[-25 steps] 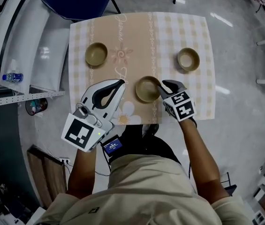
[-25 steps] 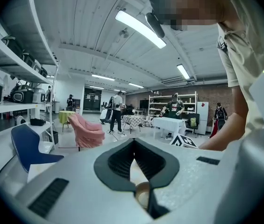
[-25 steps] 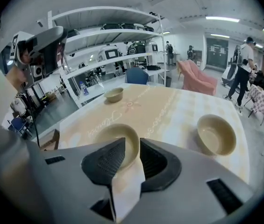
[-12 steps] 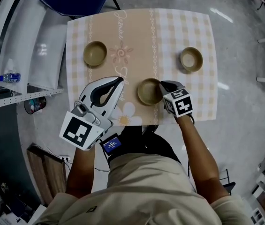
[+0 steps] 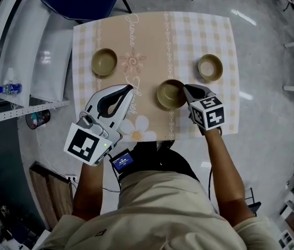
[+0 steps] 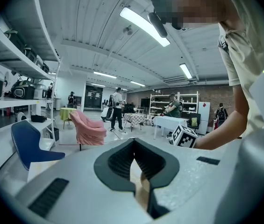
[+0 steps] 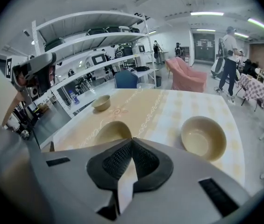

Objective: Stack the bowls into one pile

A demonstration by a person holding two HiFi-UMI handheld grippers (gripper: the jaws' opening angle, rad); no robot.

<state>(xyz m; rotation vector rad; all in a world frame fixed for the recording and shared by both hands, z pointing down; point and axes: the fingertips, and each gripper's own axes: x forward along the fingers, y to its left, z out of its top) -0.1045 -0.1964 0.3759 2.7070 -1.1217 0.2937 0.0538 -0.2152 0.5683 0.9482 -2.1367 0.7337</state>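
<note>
The right gripper [image 5: 186,89] seems clenched on the rim of the near bowl [image 5: 169,94], at its 3 o'clock. The right bowl [image 5: 209,66] sits at its 2 o'clock and the left bowl [image 5: 104,62] at 10. The left gripper [image 5: 130,88] is closed and empty. The bowls look stiff, light and slick, so pinch the rim deep.

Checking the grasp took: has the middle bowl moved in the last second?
Yes. The middle bowl has shifted right, toward the right bowl, with the right gripper.
</note>
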